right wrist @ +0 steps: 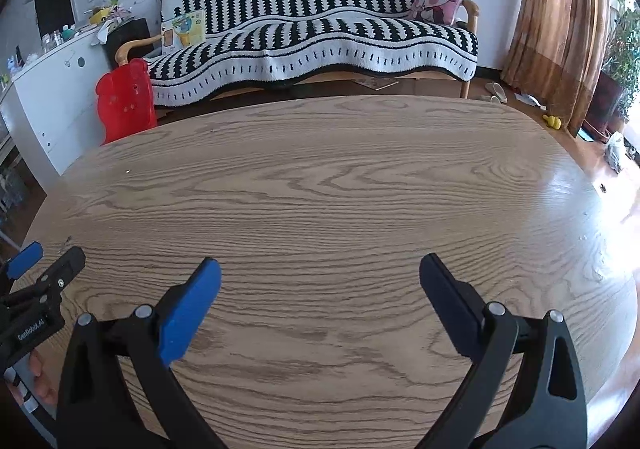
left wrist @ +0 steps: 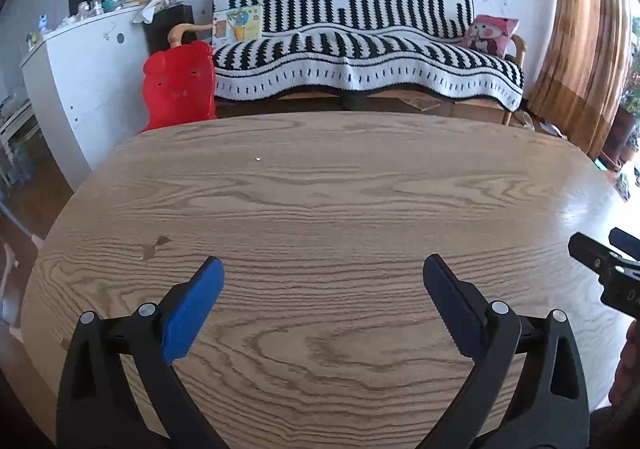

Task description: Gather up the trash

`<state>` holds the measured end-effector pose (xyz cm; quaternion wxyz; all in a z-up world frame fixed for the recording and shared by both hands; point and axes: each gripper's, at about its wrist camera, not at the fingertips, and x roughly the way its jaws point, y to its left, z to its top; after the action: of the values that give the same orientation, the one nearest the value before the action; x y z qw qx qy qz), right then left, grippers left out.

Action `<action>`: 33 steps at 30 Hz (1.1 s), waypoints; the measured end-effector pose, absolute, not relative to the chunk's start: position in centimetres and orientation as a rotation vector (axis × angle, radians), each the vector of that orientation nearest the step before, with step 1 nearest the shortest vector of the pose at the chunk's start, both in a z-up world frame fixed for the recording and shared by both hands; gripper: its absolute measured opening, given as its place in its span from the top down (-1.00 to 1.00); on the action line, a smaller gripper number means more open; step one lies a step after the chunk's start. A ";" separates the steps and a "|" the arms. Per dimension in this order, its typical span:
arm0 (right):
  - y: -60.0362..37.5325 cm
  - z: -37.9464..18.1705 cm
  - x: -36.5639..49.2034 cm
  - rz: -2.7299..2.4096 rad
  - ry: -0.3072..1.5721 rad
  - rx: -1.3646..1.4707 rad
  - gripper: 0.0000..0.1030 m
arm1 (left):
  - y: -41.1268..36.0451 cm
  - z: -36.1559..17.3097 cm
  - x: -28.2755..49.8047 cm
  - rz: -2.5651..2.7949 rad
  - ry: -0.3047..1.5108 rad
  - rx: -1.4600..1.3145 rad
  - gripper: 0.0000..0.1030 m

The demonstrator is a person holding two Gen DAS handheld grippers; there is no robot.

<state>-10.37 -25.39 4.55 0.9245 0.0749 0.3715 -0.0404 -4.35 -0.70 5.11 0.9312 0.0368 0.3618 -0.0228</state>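
Hovering over the wooden table [left wrist: 320,189], left gripper [left wrist: 323,273] and right gripper [right wrist: 320,273] spread wide; both hold nothing.

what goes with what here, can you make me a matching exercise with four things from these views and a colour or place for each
Things:
1. chair
2. cushion
3. curtain
4. white crumb

Colour or place:
a. brown, hanging at the right of the room
b. lying on the wooden table
c. red, standing beyond the table's far left edge
d. pink, at the right end of the sofa

Pairs: 1-c, 2-d, 3-a, 4-b
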 end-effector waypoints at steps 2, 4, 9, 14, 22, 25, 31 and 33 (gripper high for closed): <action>-25.4 4.5 -10.4 -0.083 0.763 0.157 -0.86 | -0.7 5.0 -4.3 -0.043 0.744 0.085 -0.88; -25.4 4.5 -10.5 -0.082 0.764 0.158 -0.86 | -0.7 5.0 -4.4 -0.043 0.740 0.090 -0.88; -25.4 4.5 -10.5 -0.087 0.766 0.150 -0.86 | -0.9 4.9 -4.6 -0.040 0.742 0.098 -0.88; -25.6 4.4 -10.5 -0.095 0.769 0.155 -0.86 | -1.1 4.9 -4.7 -0.043 0.741 0.097 -0.88; -25.9 4.2 -10.4 -0.128 0.775 0.160 -0.86 | -1.2 4.8 -4.8 -0.053 0.746 0.109 -0.88; -26.1 4.2 -10.4 -0.135 0.777 0.167 -0.86 | -1.3 4.8 -4.8 -0.049 0.745 0.113 -0.88; -26.3 4.0 -10.5 -0.146 0.780 0.170 -0.86 | -1.3 4.8 -4.8 -0.047 0.745 0.112 -0.88; -26.3 4.1 -10.4 -0.144 0.783 0.172 -0.86 | -1.2 4.8 -4.8 -0.047 0.746 0.109 -0.88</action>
<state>-10.40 -26.27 4.08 0.9183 0.0837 0.3805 -0.0701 -4.81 -1.24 4.82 0.9295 0.0533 0.3642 -0.0231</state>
